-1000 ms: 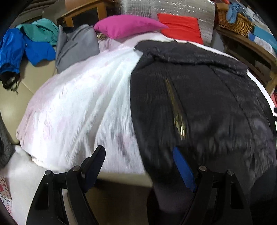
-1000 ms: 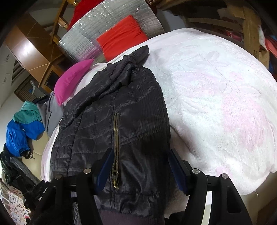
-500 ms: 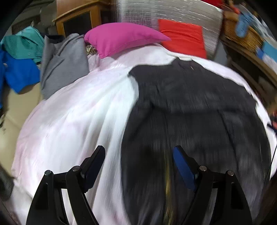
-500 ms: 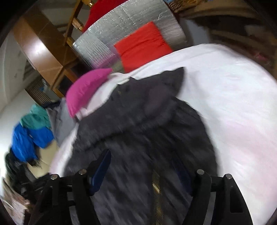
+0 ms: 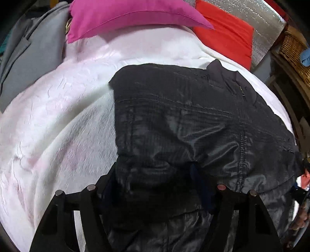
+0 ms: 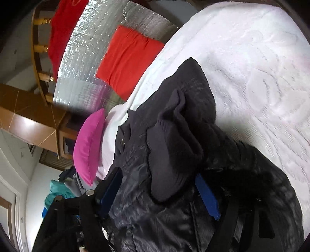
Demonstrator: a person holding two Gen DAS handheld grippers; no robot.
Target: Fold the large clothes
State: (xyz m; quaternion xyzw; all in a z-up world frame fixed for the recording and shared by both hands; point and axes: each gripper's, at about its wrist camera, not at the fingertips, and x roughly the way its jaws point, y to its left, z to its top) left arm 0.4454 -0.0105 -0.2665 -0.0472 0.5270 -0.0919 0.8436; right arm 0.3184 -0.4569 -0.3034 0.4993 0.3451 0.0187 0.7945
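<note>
Jacket [image 5: 193, 120] fabric bunches between both grippers on the white bedspread [image 5: 58, 126]; left gripper [image 5: 153, 186] and right gripper [image 6: 160, 186] both stand apart around it, probably carrying a fold forward.

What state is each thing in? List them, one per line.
black jacket: lying on the bed, rumpled, near end bunched between both grippers' fingers.
left gripper: open, jacket fabric between its fingers.
right gripper: open, ribbed cuff between its fingers.
pink pillow: lying at the bed's head.
red cushion: leaning against the silver board.
</note>
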